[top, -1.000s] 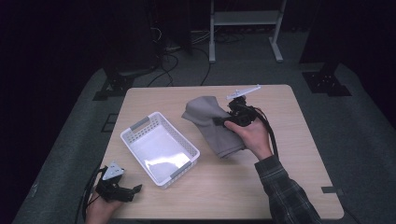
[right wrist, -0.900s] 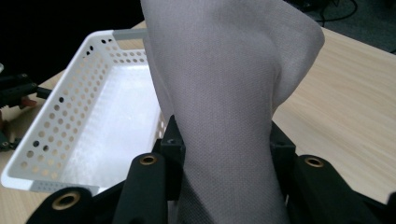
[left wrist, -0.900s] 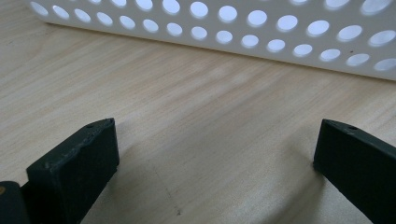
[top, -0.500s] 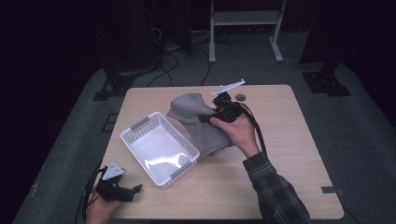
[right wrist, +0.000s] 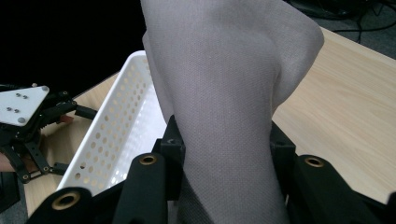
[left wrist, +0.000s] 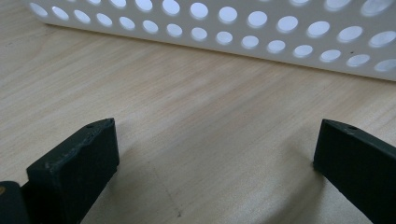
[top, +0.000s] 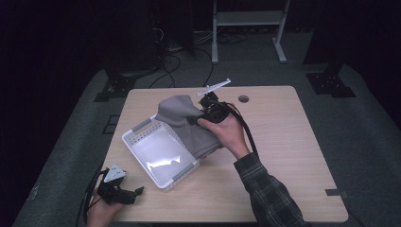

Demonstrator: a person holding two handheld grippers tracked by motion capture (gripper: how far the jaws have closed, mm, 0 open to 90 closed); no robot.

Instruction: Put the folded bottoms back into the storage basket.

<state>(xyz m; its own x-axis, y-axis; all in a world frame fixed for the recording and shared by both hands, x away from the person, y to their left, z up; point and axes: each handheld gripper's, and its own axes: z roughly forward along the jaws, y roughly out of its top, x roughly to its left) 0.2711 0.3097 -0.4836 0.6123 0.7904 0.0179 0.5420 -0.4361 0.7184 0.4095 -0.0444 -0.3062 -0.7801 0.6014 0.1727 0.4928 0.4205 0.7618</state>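
A grey cloth (top: 187, 120) hangs from my right gripper (top: 201, 116), which is shut on it and holds it lifted over the far right rim of a white perforated basket (top: 142, 142). In the right gripper view the cloth (right wrist: 224, 93) rises between the black jaws, with the basket (right wrist: 116, 135) below and to the left. My left gripper (top: 130, 194) rests at the table's near left corner, open and holding nothing. In the left gripper view the basket wall (left wrist: 243, 32) stands just ahead of the wide-apart jaws.
The wooden table (top: 283, 142) has bare room on its right half, with a small round hole (top: 243, 99) near the far edge. A dark floor with cables and a metal stand (top: 246, 19) lies beyond.
My right gripper has carried the grey cloth leftward, from the table's middle to over the basket's far right rim. The left gripper has stayed still.
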